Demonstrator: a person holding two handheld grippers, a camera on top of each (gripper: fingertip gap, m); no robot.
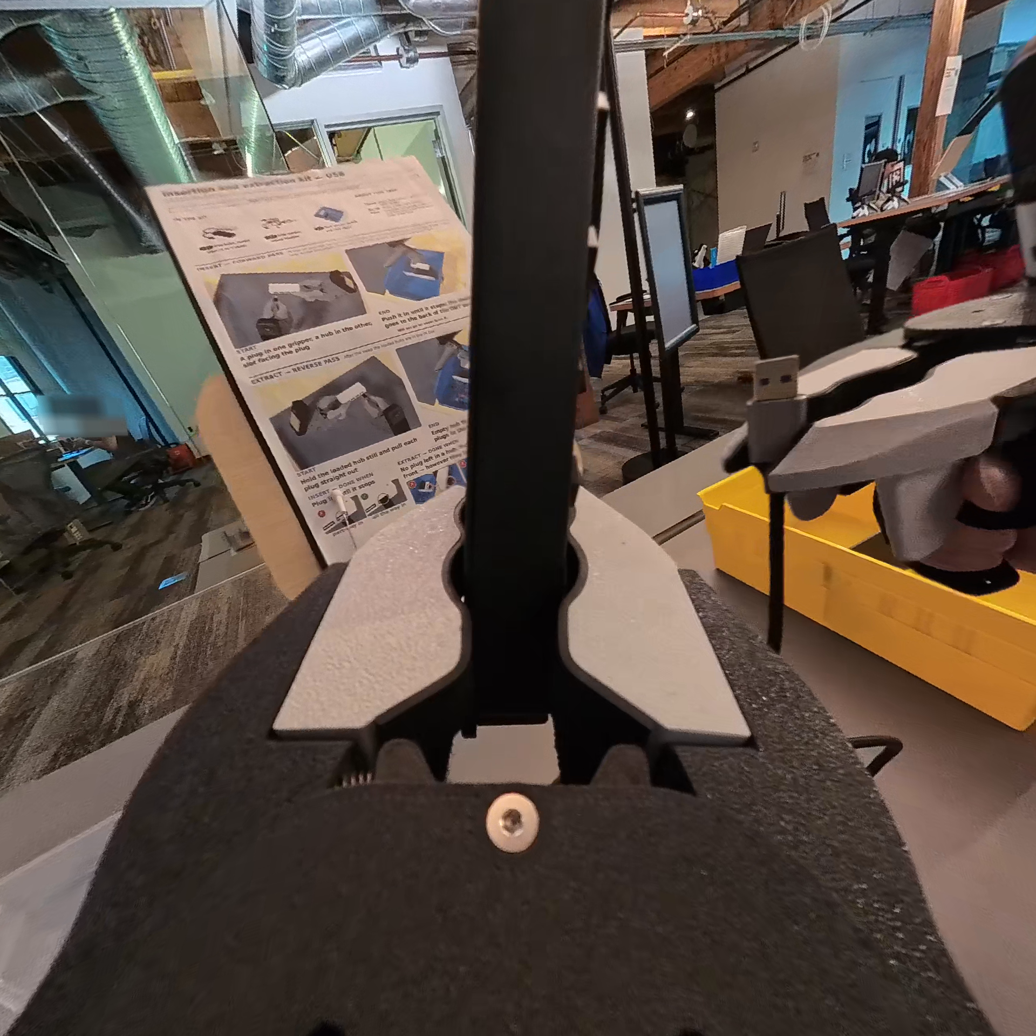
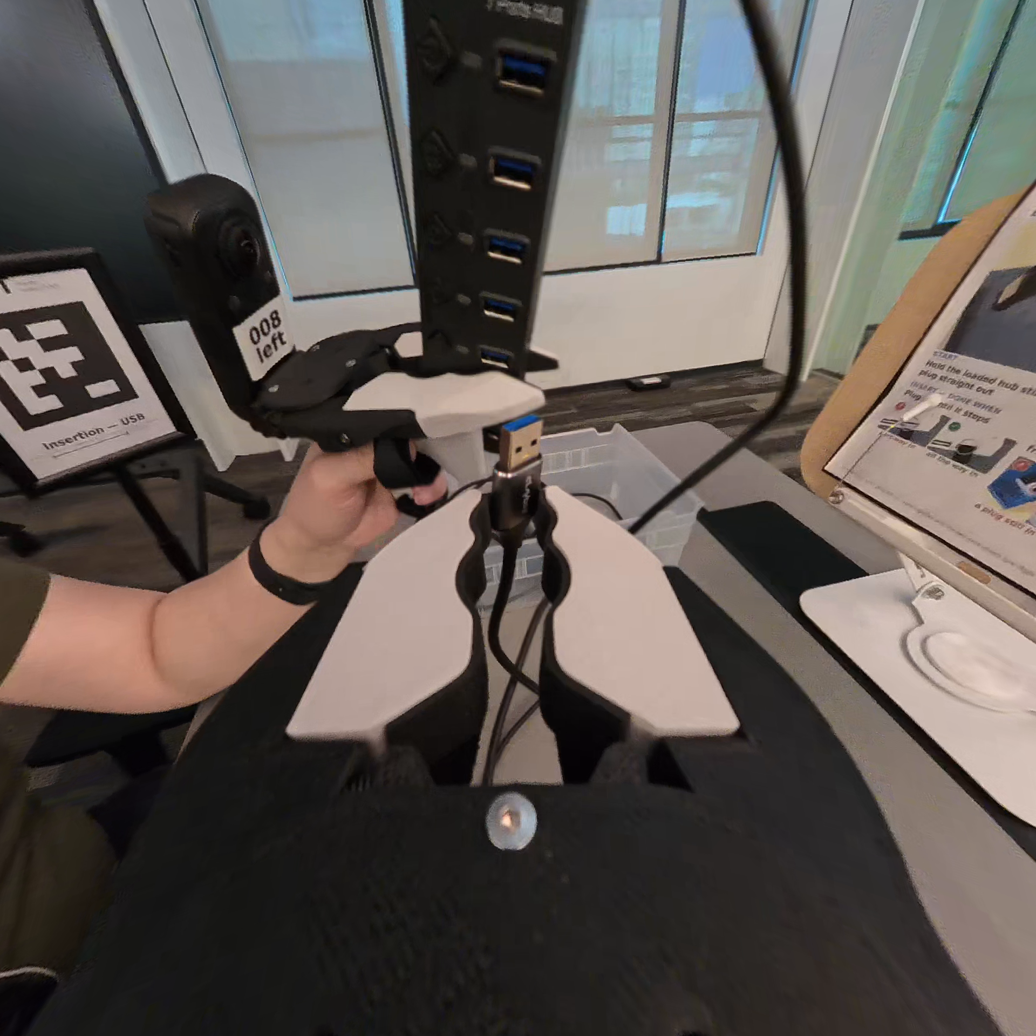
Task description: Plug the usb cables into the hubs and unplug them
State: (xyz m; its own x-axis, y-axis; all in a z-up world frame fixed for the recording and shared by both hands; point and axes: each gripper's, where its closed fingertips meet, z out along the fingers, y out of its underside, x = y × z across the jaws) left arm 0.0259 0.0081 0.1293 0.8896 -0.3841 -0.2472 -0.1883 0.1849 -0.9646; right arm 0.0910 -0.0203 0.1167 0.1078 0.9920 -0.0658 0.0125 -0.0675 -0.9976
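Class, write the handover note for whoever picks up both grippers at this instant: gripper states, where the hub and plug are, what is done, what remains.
Left gripper: shut on the black hub, held upright, ports facing the right gripper.
Right gripper: shut on the USB plug, metal tip pointing forward, cable trailing back between the fingers.
The plug sits just below the hub's lowest visible port, not inserted. All five visible ports look empty.
Behind: yellow bin, clear bin.
Left to do: align, push in, then pull out.
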